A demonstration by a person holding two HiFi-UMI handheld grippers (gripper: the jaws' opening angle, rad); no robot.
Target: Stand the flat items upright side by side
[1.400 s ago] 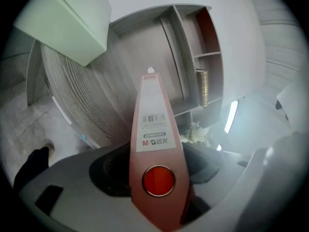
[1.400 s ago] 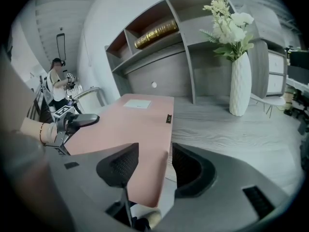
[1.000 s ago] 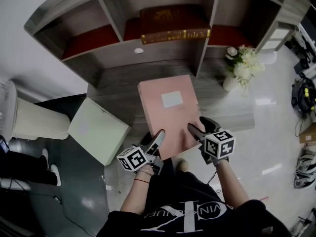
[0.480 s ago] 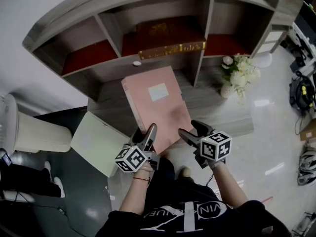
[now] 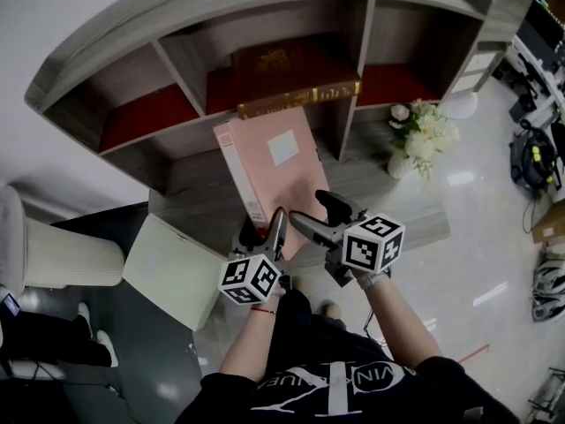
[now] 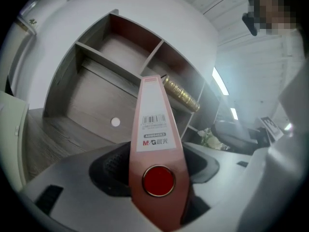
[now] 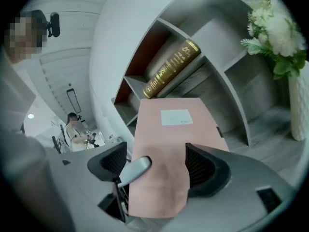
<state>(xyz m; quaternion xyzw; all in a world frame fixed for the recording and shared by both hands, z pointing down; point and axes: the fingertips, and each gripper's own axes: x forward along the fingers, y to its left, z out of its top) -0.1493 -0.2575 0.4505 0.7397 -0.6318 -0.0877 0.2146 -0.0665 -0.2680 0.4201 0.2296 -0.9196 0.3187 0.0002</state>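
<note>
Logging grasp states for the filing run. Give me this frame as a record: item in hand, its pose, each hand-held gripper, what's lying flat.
item: pink file box
pose: tilted, top end toward the shelf, not yet upright
left hand-held gripper: shut on the box's spine
right hand-held gripper: open, jaws have just been opening; box's near end between them, pads not pressing
lying flat: cream file box at the desk's left edge; brown book in the shelf's middle compartment
</note>
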